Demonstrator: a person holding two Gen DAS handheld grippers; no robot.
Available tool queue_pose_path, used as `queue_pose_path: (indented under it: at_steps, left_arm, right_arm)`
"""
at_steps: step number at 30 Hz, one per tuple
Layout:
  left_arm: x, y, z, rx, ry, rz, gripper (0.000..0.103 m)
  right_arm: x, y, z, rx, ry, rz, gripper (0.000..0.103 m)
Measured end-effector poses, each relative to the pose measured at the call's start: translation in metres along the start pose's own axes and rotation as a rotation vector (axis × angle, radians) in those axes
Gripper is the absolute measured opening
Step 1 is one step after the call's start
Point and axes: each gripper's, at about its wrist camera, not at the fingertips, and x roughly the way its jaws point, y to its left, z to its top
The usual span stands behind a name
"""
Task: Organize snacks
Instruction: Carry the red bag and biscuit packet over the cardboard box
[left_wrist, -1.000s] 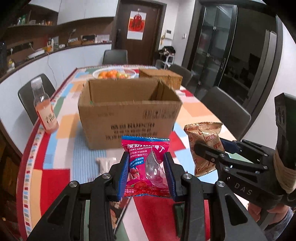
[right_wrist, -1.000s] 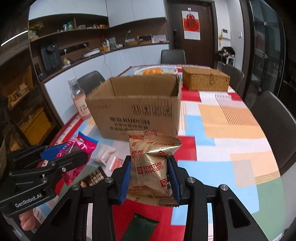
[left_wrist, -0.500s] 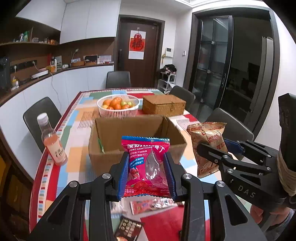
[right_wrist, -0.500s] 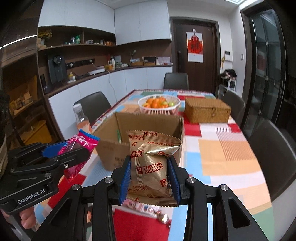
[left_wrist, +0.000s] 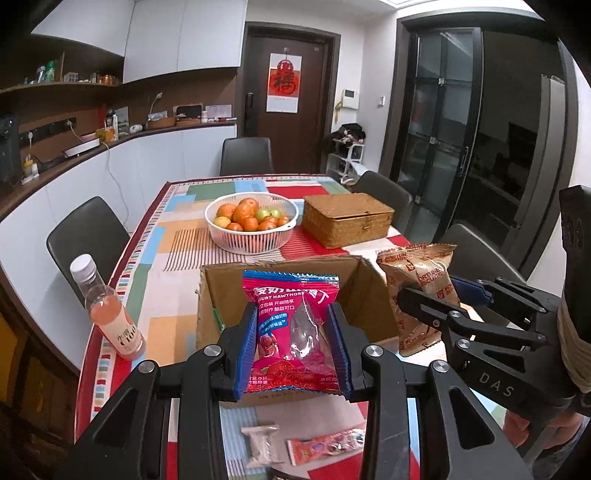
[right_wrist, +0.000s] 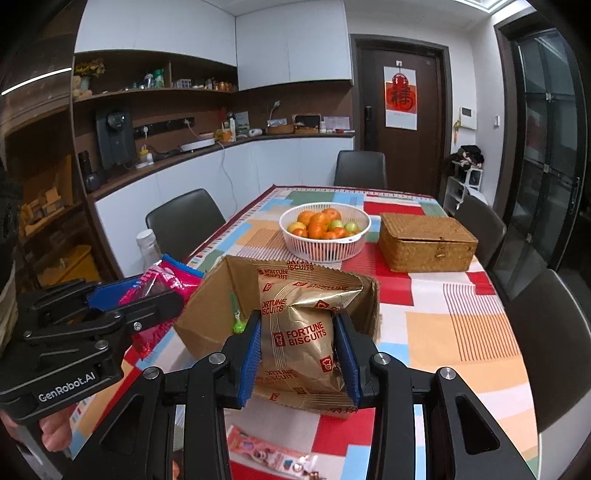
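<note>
1. We see a long table (left_wrist: 159, 295) with a patchwork cloth of many colours, and dark chairs around it.
2. An open cardboard box (left_wrist: 221, 291) stands on the near part of the table.
3. Behind the box are a woven lidded basket (left_wrist: 347, 218) and a white fruit basket (left_wrist: 251, 236) with oranges.
4. A bottle of pink drink (left_wrist: 110, 317) stands at the left table edge.
5. Our left gripper (left_wrist: 291, 345) pinches a pink hawthorn snack packet (left_wrist: 291, 332), held up in front of the box.
6. Our right gripper (right_wrist: 300, 350) pinches a gold Fortune Biscuits packet (right_wrist: 299, 332), also held up in front of the box.
7. Two small sachets (left_wrist: 325, 445) lie on the cloth in front of the box.
</note>
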Motion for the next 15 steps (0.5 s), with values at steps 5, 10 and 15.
queue_pose_path:
  at_steps: [5, 10, 15]
  left_arm:
    - [0.023, 0.007, 0.011, -0.003, 0.039, 0.009, 0.036]
    - [0.044, 0.014, 0.018, -0.018, 0.081, 0.022, 0.037]
    - [0.056, 0.017, 0.022, -0.011, 0.098, 0.071, 0.043]
  right_arm:
    - [0.022, -0.005, 0.011, 0.007, 0.039, -0.007, 0.039]
    - [0.036, -0.005, 0.019, -0.006, 0.06, -0.027, 0.039]
    - [0.046, -0.01, 0.026, -0.004, 0.072, -0.04, 0.043]
